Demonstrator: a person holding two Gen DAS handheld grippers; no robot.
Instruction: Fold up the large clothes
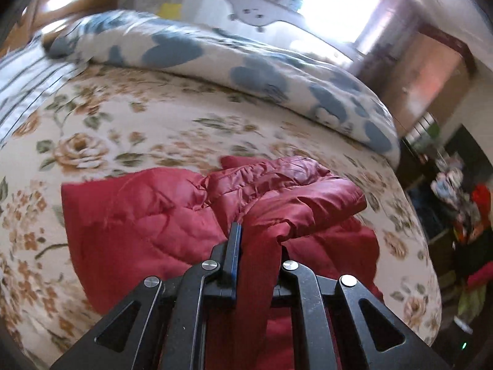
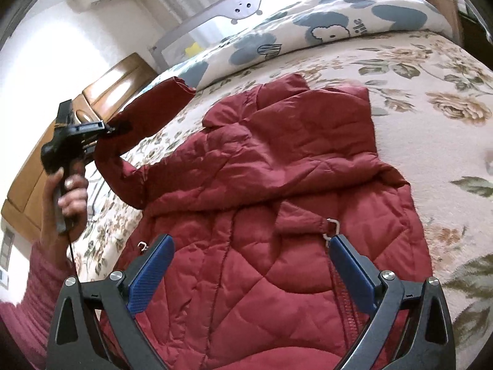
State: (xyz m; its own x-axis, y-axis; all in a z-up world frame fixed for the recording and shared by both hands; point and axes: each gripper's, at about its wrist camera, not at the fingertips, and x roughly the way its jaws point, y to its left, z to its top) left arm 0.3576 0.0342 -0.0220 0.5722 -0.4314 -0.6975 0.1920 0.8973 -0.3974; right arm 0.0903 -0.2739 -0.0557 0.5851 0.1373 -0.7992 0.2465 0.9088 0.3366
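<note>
We are early on: our left gripper (image 2: 112,129) pinches the red jacket's (image 2: 277,185) sleeve (image 2: 148,114) aloft, our right gripper (image 2: 249,265) gapes empty, body unfolded.

bed (image 2: 431,71): floral cover | on it: red jacket (image 2: 277,169); blue-patterned duvet (image 2: 354,15)

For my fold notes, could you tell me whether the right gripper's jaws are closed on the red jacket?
No, the right gripper has its jaws spread wide above the red jacket, with nothing pinched between them.
</note>
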